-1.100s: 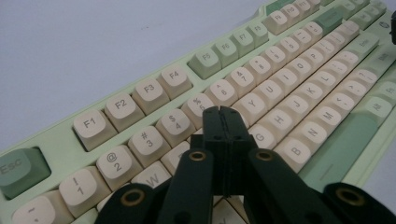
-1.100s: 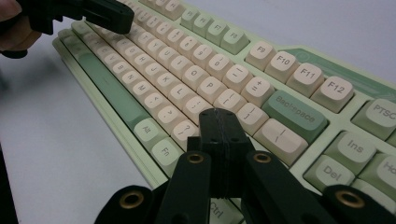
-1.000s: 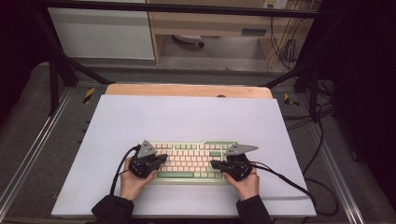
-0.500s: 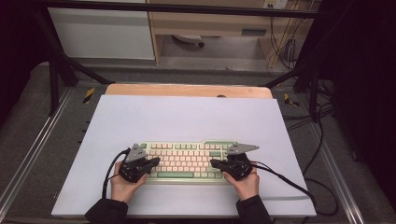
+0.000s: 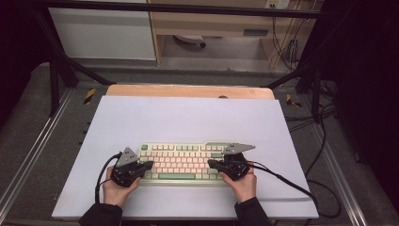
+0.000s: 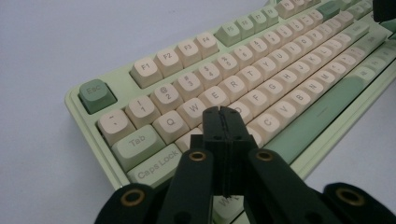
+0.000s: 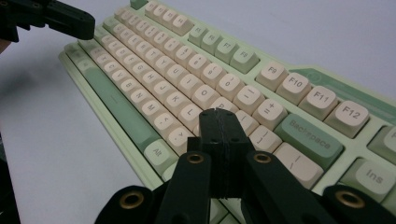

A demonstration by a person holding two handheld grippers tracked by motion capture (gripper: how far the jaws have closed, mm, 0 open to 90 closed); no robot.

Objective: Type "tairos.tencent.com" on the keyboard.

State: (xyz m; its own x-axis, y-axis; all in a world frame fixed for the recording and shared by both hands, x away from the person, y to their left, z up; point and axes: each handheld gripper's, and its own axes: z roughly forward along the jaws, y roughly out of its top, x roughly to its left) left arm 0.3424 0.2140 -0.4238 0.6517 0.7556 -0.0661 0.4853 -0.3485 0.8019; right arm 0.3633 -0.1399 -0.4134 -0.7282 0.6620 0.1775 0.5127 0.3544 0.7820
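The left gripper [image 5: 149, 165] is held with jaws pressed together, empty, over the keyboard [image 5: 183, 162]; the right gripper [image 5: 211, 163] is likewise closed, nothing gripped, above its other end.
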